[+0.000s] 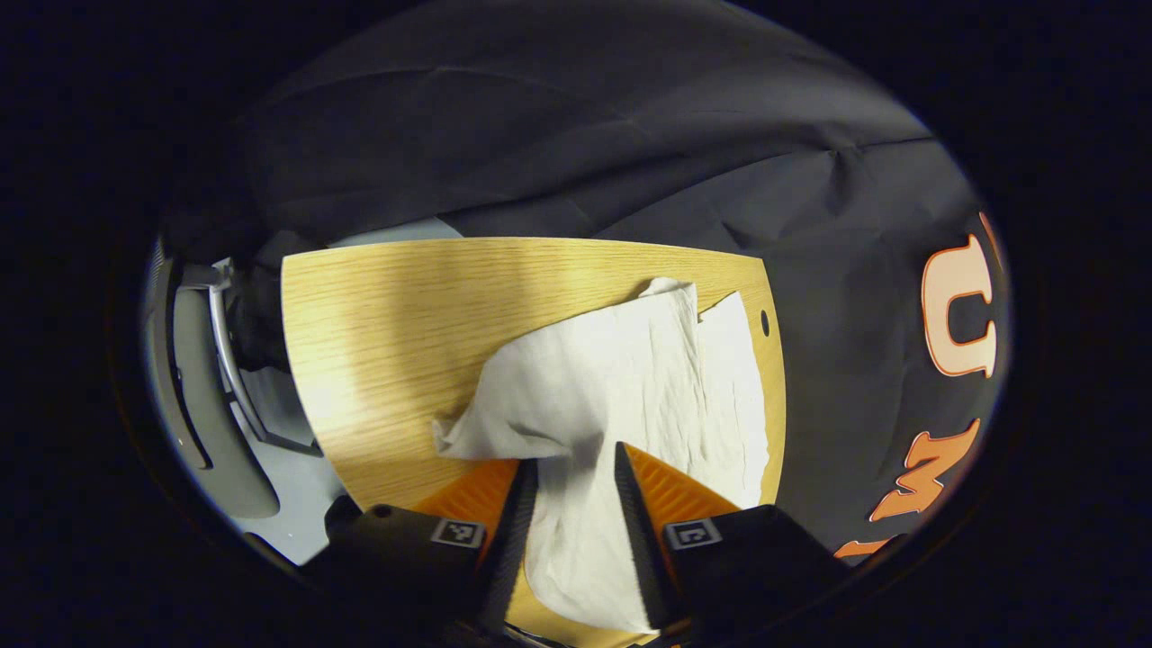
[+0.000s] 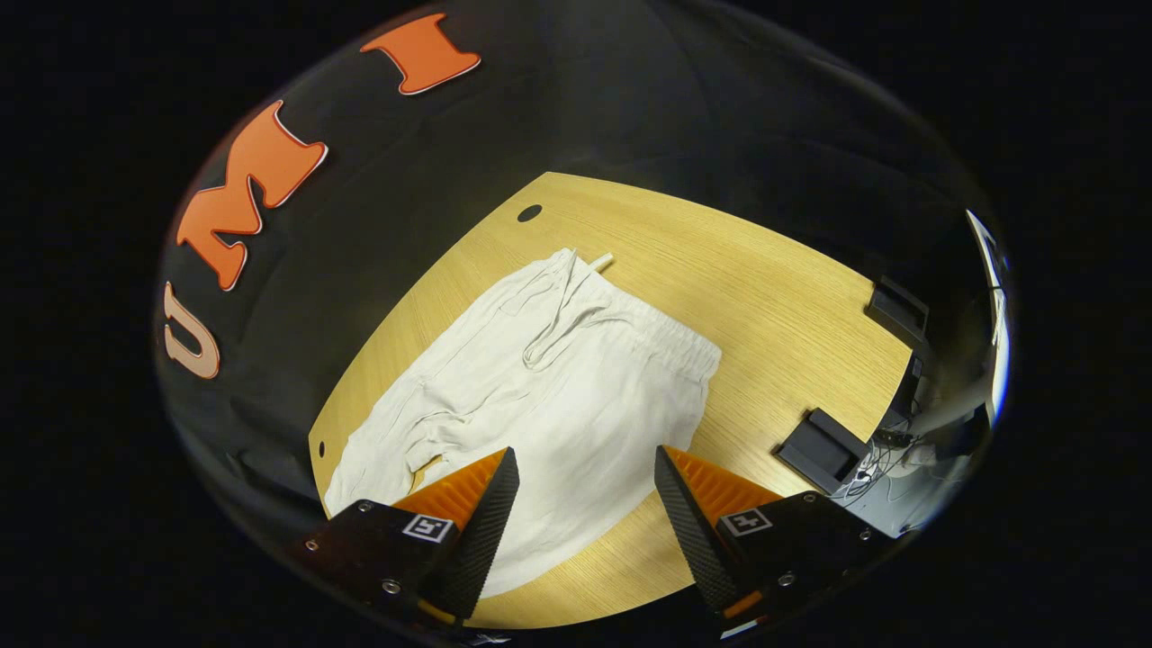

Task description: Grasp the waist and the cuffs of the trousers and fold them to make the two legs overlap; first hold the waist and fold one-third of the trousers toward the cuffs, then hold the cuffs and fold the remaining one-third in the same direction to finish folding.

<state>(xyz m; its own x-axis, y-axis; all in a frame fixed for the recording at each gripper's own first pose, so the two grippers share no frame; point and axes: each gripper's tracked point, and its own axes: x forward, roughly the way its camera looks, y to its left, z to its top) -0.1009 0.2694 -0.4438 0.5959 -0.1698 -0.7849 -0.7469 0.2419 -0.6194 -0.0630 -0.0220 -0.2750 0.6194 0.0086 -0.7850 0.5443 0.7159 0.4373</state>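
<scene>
White trousers [image 2: 576, 387] lie spread on the wooden table [image 2: 765, 297], with the elastic waist [image 2: 670, 346] and a drawstring [image 2: 598, 262] at the far side in the right gripper view. My right gripper [image 2: 585, 490] hovers open above the near part of the fabric, nothing between its fingers. In the left gripper view the trousers [image 1: 621, 378] bunch and rise toward my left gripper [image 1: 576, 486], whose fingers are shut on a strip of the cloth that fills the gap between them. Which end of the trousers it holds is hidden.
Two dark blocks [image 2: 823, 450] [image 2: 898, 310] sit at the table's right edge in the right gripper view, with cables beyond. A grey chair frame [image 1: 229, 378] stands off the table's left edge in the left gripper view. Bare wood [image 1: 387, 342] lies left of the cloth.
</scene>
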